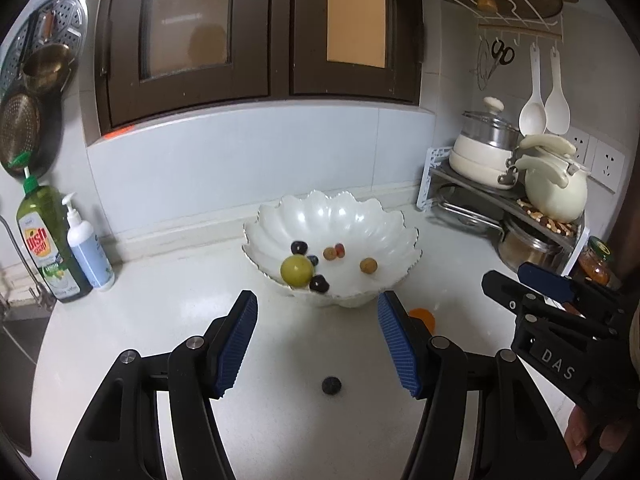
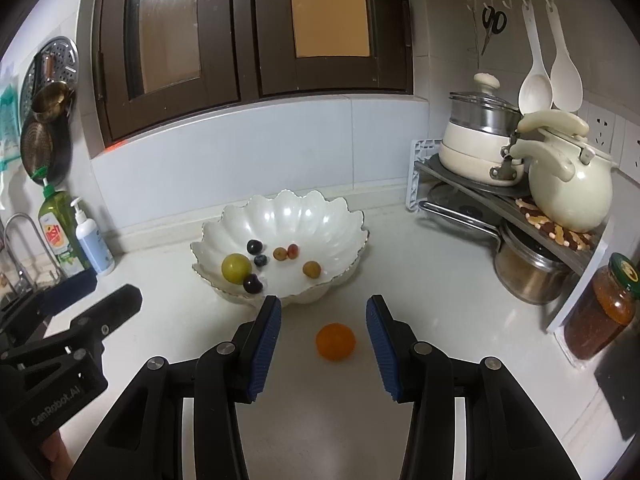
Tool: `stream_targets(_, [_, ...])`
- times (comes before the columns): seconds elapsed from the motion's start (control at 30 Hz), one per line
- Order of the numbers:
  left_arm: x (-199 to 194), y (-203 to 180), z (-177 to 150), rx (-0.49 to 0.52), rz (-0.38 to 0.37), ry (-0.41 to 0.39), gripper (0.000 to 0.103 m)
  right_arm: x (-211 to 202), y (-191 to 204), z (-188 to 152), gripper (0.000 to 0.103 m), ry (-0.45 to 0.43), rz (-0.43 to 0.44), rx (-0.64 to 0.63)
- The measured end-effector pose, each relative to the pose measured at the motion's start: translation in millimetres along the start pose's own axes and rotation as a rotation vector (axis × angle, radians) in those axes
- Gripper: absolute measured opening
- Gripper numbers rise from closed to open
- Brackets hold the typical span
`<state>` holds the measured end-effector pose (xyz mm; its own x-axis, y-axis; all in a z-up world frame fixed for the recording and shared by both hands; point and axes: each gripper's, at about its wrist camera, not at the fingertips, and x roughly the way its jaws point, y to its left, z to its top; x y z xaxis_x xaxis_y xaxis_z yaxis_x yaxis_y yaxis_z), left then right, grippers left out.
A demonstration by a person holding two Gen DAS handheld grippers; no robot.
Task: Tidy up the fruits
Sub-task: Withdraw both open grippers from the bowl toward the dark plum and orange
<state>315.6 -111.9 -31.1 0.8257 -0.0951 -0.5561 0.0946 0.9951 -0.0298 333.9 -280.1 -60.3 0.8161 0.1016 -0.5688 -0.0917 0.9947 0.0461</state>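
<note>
1. White stone-like countertop (image 2: pixel 420 280) runs back to a pale blue tiled wall under dark brown window frames (image 1: pixel 256 40); I see a dish soap bottle (image 1: pixel 46 244) and a pump bottle (image 1: pixel 86 246) at the left by the sink, and a corner rack (image 2: pixel 520 208) of cream pots at the right.
2. My scalloped white bowl (image 1: pixel 340 216) sits mid-counter and holds a yellow-green fruit (image 1: pixel 296 269), several dark berries and a few small tan and reddish ones.
3. My left gripper (image 1: pixel 318 340) has its jaws spread wide, nothing between the pads; a dark berry (image 1: pixel 331 385) lies on the counter between them (nearer the camera than the tips).
4. My right gripper (image 2: pixel 324 334) is likewise spread wide, and the orange fruit (image 2: pixel 335 341) rests on the counter between its fingertips, touching neither, just in front of the bowl.
</note>
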Motion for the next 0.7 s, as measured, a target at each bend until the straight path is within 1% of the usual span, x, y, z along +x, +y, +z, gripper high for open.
stream_targets(0.23, [4, -6, -21, -0.006, 0.017, 0.041, 0.062, 3, -2, -11, 0.046, 0.009, 0.012, -0.01])
stream_targets(0.33, [10, -6, -29, -0.021, 0.018, 0.074, 0.062, 6, -2, -17, 0.046, 0.015, 0.017, -0.02])
stream_targets(0.7, [23, -13, -52, -0.013, 0.054, 0.124, 0.062, 23, -4, -35, 0.046, 0.06, 0.034, -0.026])
